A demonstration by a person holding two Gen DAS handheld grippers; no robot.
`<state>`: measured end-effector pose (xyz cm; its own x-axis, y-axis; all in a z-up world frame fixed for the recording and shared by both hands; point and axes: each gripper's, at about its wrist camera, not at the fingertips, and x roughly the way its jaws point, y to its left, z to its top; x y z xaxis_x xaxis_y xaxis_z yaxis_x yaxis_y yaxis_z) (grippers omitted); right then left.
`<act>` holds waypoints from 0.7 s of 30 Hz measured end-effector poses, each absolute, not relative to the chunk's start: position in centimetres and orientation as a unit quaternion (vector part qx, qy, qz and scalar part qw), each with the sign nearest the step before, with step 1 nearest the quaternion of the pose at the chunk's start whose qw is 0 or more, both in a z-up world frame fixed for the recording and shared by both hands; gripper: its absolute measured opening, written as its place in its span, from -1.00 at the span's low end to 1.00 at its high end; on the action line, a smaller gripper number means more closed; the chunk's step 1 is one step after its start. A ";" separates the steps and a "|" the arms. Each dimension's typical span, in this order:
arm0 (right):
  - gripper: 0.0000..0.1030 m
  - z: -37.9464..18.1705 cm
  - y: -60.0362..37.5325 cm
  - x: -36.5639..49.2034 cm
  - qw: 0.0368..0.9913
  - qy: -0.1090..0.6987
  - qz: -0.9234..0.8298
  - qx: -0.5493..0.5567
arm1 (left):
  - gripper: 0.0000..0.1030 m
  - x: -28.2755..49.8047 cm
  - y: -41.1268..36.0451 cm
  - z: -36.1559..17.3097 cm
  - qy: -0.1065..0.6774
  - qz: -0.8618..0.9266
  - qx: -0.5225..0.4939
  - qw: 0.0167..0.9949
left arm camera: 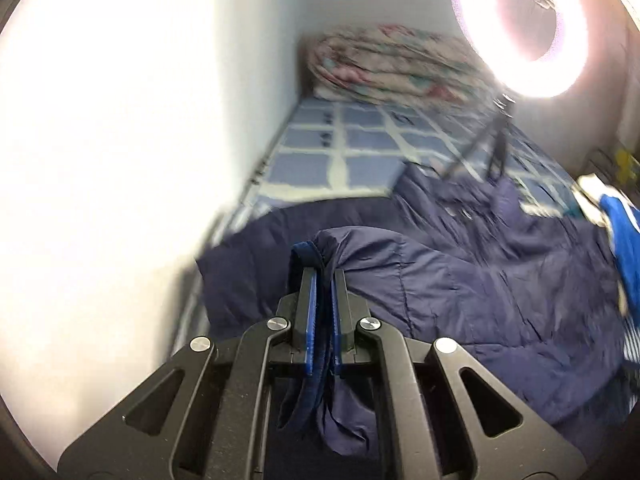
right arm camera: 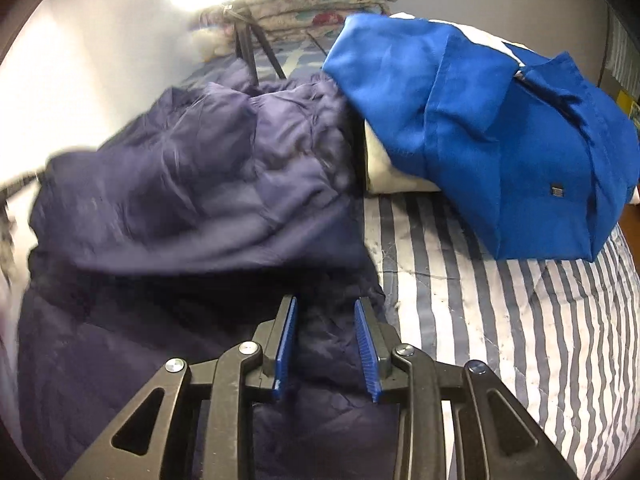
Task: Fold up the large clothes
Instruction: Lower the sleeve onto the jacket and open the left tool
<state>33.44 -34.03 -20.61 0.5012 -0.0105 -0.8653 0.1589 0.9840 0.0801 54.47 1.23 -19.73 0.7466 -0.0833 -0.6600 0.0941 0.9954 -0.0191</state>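
A large navy quilted jacket [left arm camera: 460, 280] lies crumpled across the bed. My left gripper [left arm camera: 322, 270] is shut on a bunched edge of it with a darker ribbed band, and the fabric rises above the fingertips and hangs down behind the pads. In the right wrist view the same navy jacket [right arm camera: 192, 184] fills the left half. My right gripper [right arm camera: 325, 302] hovers low over its near right edge. Its jaws stand apart, and the dark fabric seen in the gap is not pinched by the blue pads.
A bright blue jacket [right arm camera: 500, 128] lies folded on a white pillow [right arm camera: 396, 176] at the right, over a striped cover [right arm camera: 500, 320]. A ring light [left arm camera: 516, 28] on a tripod [left arm camera: 496, 144] stands on the checked sheet [left arm camera: 360, 140]. A folded floral quilt [left arm camera: 392, 64] lies at the far end; a white wall [left arm camera: 120, 120] runs along the left.
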 end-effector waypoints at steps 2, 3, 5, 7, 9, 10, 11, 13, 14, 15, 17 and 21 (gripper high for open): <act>-0.43 -20.7 -33.8 33.7 0.861 0.502 -0.057 0.067 | -0.92 56.3 1.2 -21.7 0.392 -0.050 0.001 0.919; -0.43 -20.4 -33.6 33.7 0.862 0.498 -0.062 0.064 | -0.92 56.7 0.9 -22.8 0.406 -0.054 0.005 0.912; -0.43 -19.4 -33.4 33.3 0.873 0.480 -0.055 0.065 | -0.92 56.6 0.5 -24.2 0.410 -0.053 0.023 0.910; -0.44 -17.9 -33.1 32.5 0.890 0.450 -0.055 0.058 | -0.92 56.3 0.4 -25.5 0.423 -0.062 0.019 0.904; -0.50 -16.7 -33.2 32.5 0.900 0.430 -0.052 0.057 | -0.92 56.1 0.3 -26.2 0.429 -0.064 0.020 0.901; -0.50 -16.2 -33.2 32.5 0.903 0.423 -0.052 0.055 | -0.92 56.0 0.4 -26.3 0.426 -0.060 0.024 0.902; -0.50 -15.6 -33.0 32.9 0.908 0.414 -0.046 0.051 | -0.92 55.9 0.3 -26.4 0.426 -0.059 0.023 0.903; -0.47 -15.1 -32.2 34.4 0.910 0.412 -0.015 0.040 | -0.92 55.9 0.5 -26.4 0.428 -0.060 0.019 0.902; -0.49 -15.1 -31.6 35.8 0.907 0.419 0.012 0.036 | -0.92 56.1 0.4 -26.4 0.428 -0.060 0.017 0.902; -0.53 -15.2 -31.1 36.7 0.906 0.422 0.021 0.029 | -0.92 56.1 0.4 -26.3 0.427 -0.066 0.014 0.902; -0.53 -16.1 -30.1 39.7 0.902 0.431 0.024 0.010 | -0.92 55.9 0.0 -25.9 0.423 -0.073 0.017 0.903; -0.54 -19.7 -28.9 45.6 0.878 0.474 -0.008 -0.063 | -0.92 55.9 -0.5 -25.5 0.418 -0.073 0.032 0.905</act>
